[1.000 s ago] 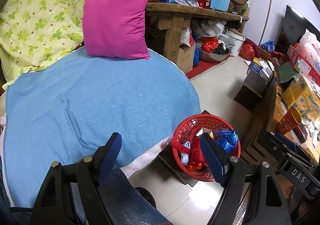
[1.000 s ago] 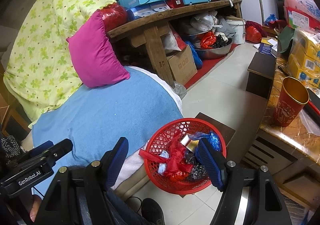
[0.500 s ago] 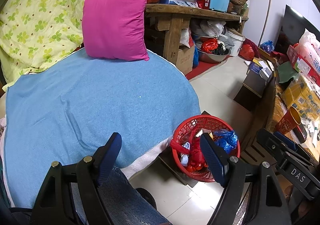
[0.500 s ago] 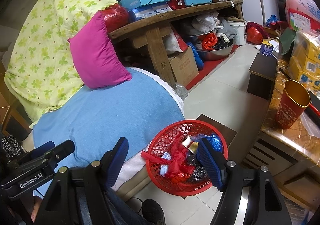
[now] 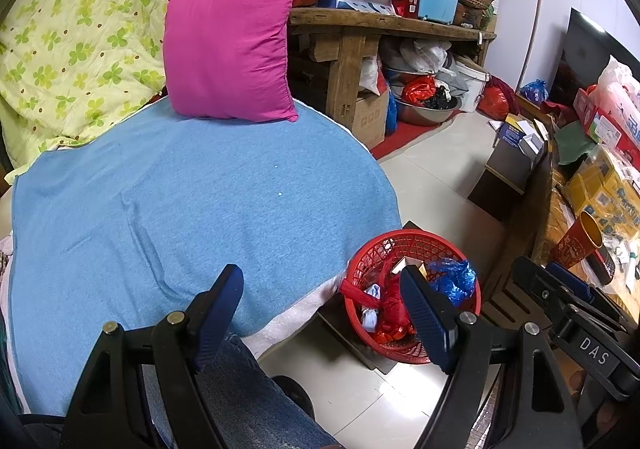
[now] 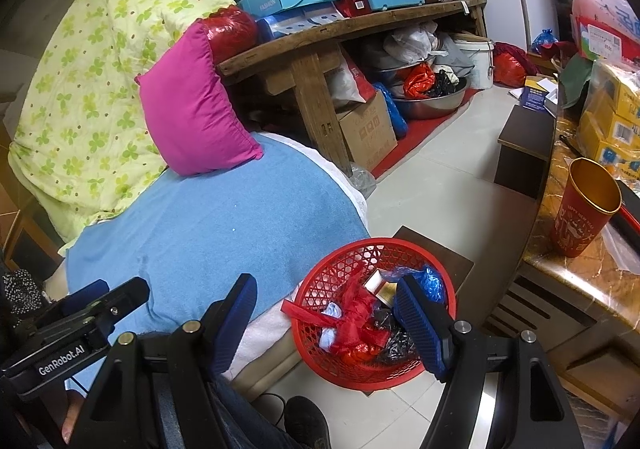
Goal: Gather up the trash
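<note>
Red mesh plastic basket point(image 6: 372, 301) on the floor beside the bed holds crumpled red and blue plastic bags point(image 6: 352, 329): light, soft, slippery; pinch a bunched fold. Left tool point(image 5: 320, 313) and right tool point(image 6: 324, 319) gape empty.

One red mesh basket point(image 6: 372, 253) of trash; within it one blue plastic bag point(image 6: 430, 283), one black bag point(image 6: 394, 341), one gold-and-white box point(image 6: 380, 285), one knotted red bag point(image 6: 354, 323); one magenta pillow point(image 5: 228, 45); one blue blanket point(image 5: 192, 205); one floral quilt point(image 5: 76, 29); one red cup point(image 6: 584, 209); two grippers, left gripper point(image 5: 324, 313), right gripper point(image 6: 326, 319)
</note>
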The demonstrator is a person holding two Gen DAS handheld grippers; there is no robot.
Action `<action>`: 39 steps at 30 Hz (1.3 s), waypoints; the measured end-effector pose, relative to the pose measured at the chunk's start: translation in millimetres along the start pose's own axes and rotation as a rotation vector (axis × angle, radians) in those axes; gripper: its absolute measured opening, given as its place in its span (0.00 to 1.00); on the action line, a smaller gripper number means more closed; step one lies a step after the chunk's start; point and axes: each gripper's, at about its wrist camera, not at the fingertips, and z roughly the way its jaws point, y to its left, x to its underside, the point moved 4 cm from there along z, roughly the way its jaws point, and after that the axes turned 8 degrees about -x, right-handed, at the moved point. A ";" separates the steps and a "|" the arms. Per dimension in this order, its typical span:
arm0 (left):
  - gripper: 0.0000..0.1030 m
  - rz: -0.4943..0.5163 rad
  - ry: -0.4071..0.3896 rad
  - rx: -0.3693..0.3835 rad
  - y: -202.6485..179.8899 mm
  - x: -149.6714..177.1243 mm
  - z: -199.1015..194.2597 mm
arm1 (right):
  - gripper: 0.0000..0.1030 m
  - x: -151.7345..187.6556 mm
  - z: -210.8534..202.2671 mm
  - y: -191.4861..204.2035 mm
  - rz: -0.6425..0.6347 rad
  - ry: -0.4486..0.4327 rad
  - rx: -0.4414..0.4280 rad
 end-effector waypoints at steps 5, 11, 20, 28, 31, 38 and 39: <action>0.78 0.004 0.004 -0.002 0.3 0.5 1.3 | 0.73 -0.1 0.5 0.2 -0.006 0.000 0.002; 0.78 0.003 0.007 -0.002 0.4 -0.1 2.6 | 0.73 0.6 0.8 -0.4 -0.004 0.000 0.006; 0.78 0.010 0.014 0.005 -1.0 1.1 4.5 | 0.73 2.1 1.3 -2.3 0.000 0.002 0.008; 0.78 0.008 0.020 0.007 -2.1 2.9 6.4 | 0.73 3.7 1.4 -5.7 0.012 0.007 0.006; 0.78 0.012 0.020 0.009 -3.0 3.1 6.1 | 0.73 3.6 1.8 -6.9 0.015 0.008 0.007; 0.78 0.022 0.019 0.008 -5.4 4.5 5.7 | 0.73 3.3 1.9 -6.5 0.017 0.008 0.005; 0.78 0.023 0.019 0.007 -5.6 4.4 5.6 | 0.73 3.3 1.9 -6.5 0.016 0.008 0.006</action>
